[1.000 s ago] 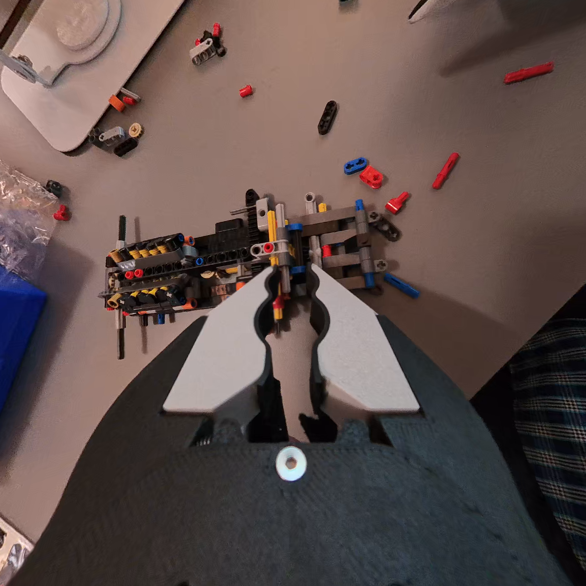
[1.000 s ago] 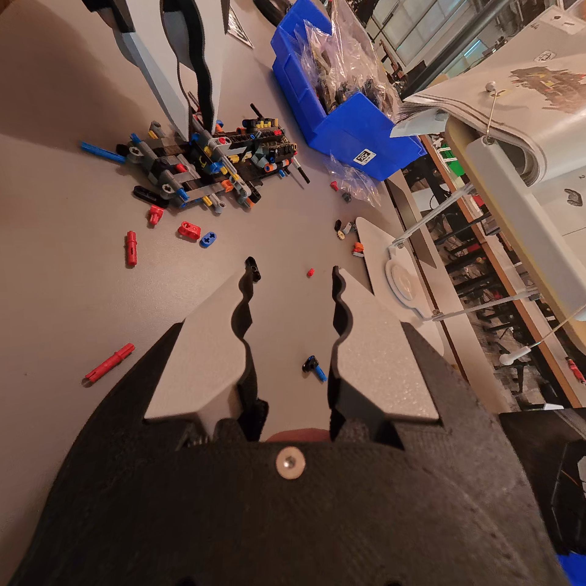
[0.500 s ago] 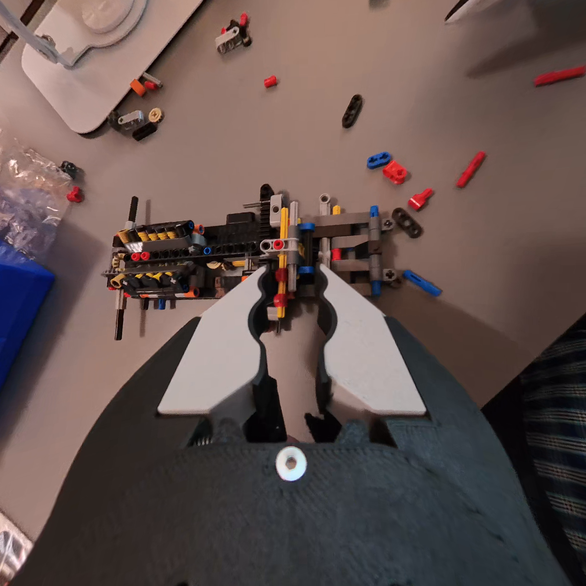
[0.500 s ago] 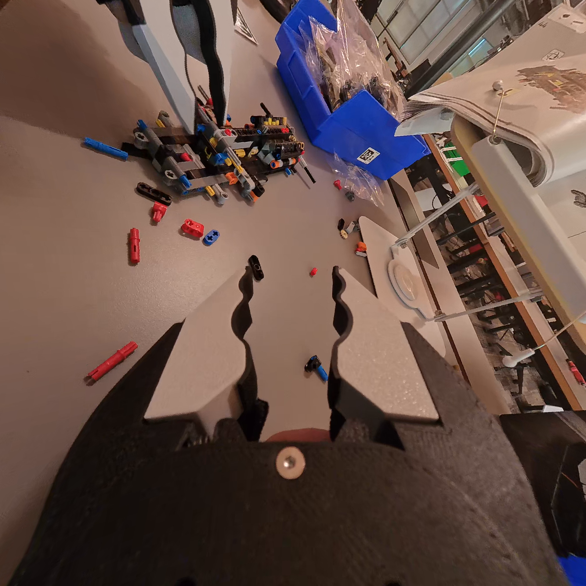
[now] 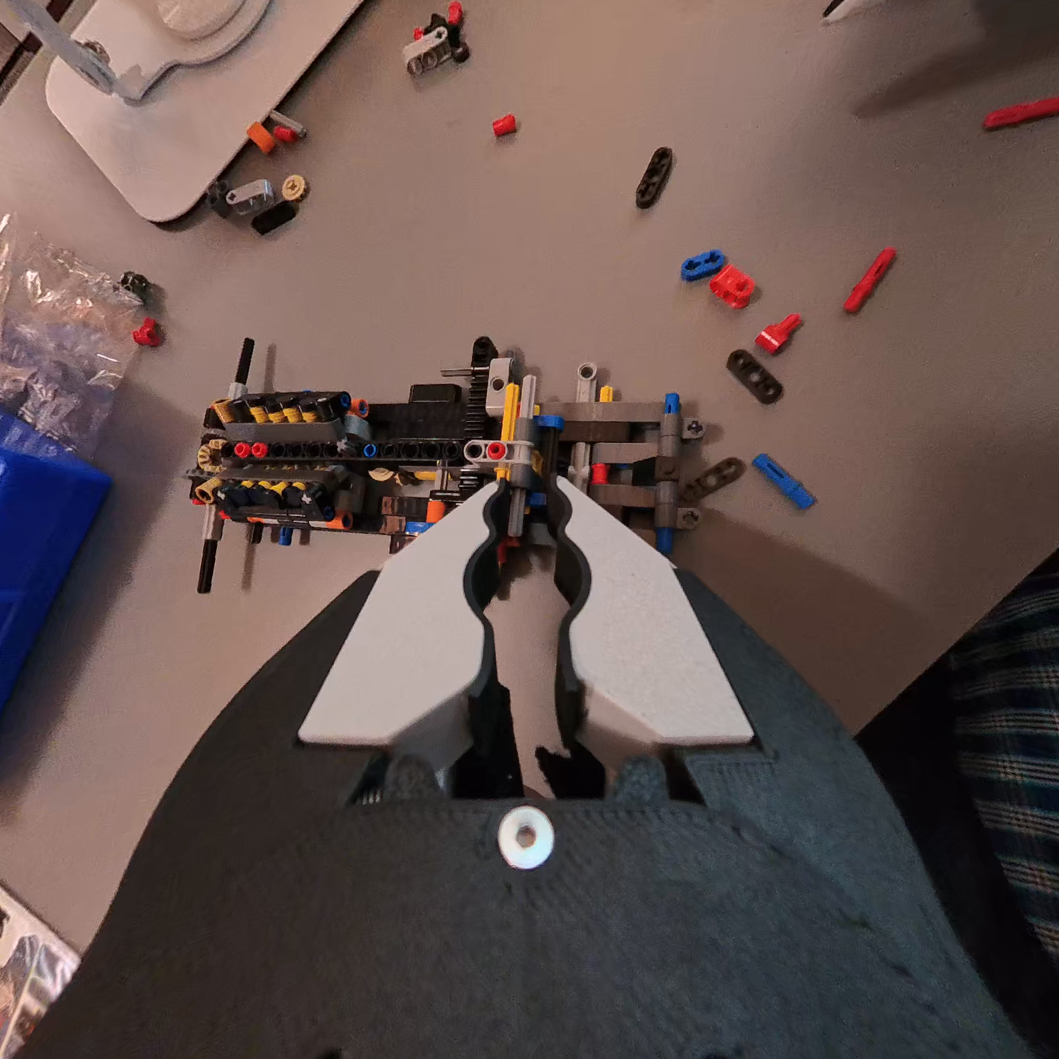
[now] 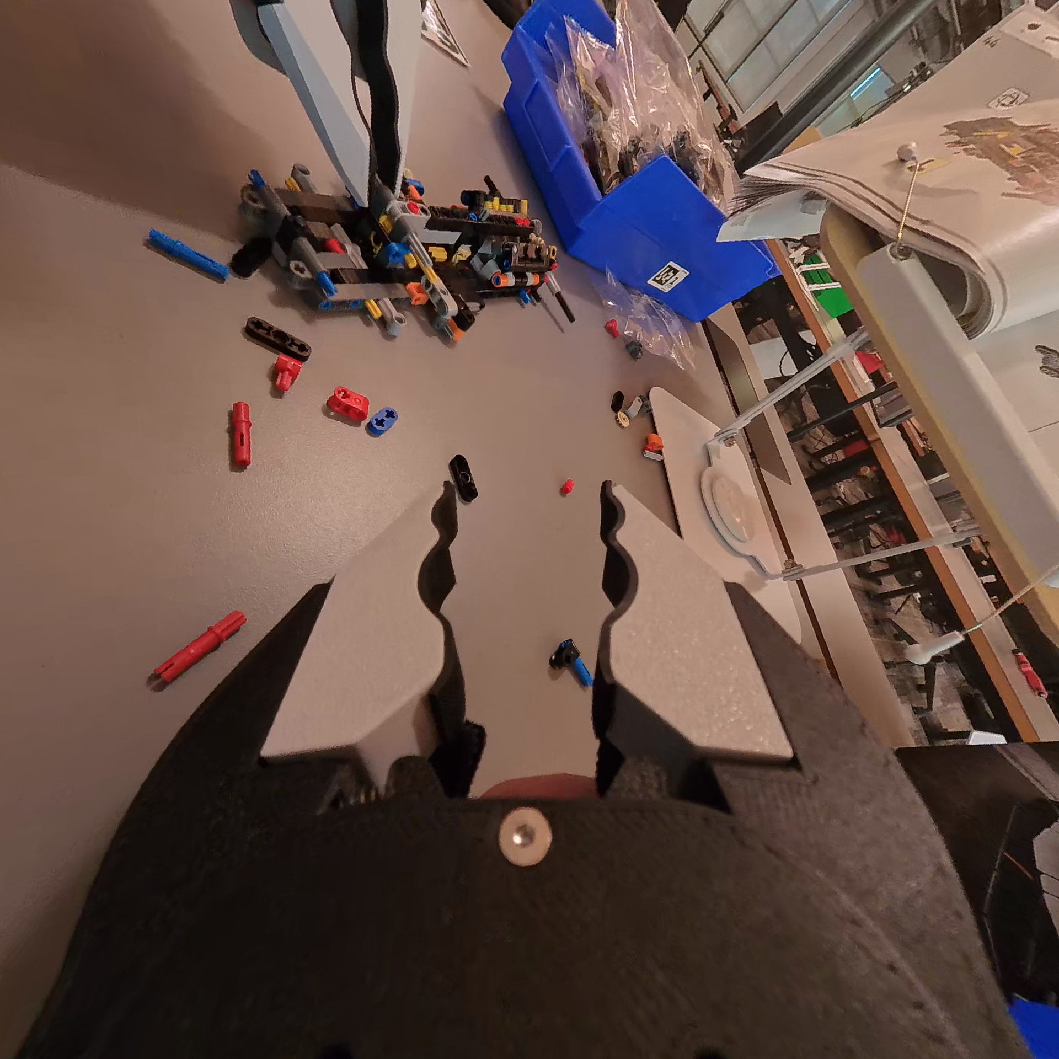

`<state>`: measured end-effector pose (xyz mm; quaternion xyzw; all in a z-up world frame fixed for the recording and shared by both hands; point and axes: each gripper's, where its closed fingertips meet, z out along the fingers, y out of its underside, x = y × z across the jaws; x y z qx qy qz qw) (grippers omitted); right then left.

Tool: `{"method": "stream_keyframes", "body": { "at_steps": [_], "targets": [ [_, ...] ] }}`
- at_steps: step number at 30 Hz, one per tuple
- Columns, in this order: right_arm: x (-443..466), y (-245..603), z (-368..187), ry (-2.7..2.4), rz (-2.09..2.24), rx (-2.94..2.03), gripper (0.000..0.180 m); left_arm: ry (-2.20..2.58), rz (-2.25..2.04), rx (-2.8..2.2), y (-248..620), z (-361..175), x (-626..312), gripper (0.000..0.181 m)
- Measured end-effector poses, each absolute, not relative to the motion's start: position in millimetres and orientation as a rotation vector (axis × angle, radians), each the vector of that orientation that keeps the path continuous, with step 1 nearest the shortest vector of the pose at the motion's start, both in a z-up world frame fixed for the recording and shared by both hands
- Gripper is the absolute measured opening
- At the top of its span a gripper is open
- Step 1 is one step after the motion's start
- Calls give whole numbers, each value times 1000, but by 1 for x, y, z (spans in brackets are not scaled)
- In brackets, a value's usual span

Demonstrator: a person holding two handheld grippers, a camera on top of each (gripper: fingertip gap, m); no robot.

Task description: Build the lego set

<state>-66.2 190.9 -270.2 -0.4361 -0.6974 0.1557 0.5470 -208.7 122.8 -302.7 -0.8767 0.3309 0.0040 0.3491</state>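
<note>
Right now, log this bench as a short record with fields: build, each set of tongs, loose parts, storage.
build: partly built lego model, lying on the table
left tongs: tips down at the model's middle, straddling its grey and yellow uprights; grip cannot be told
right tongs: open, empty, above the table
loose parts: black link, red pin, red axle
storage: blue bin holding plastic bags

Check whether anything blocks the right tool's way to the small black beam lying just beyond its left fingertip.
Nothing visible does. The right tool hangs open over bare table, and the small black beam lies just past its left fingertip. The red stud sits off to the side.
</note>
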Motion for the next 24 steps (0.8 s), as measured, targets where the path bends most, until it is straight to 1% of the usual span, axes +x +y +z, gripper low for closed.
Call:
{"method": "stream_keyframes", "body": {
  "at_steps": [7,12,17,18,22,24],
  "targets": [
    [-65,192,-273,-1658,369,-1041,48,818,47,-2262,123,-291,-234,10],
    [-65,192,-274,-1662,371,-1043,48,831,77,-2306,116,-302,-247,7],
    [-65,192,-276,-1669,370,-1045,48,810,42,-2297,113,-301,-247,5],
    [-65,192,-276,-1669,370,-1045,48,804,40,-2287,113,-299,-247,7],
    [-65,191,-276,-1670,369,-1044,48,809,36,-2299,112,-300,-243,27],
    [-65,191,-275,-1670,367,-1042,48,834,58,-2314,113,-304,-241,27]
  ]
}}
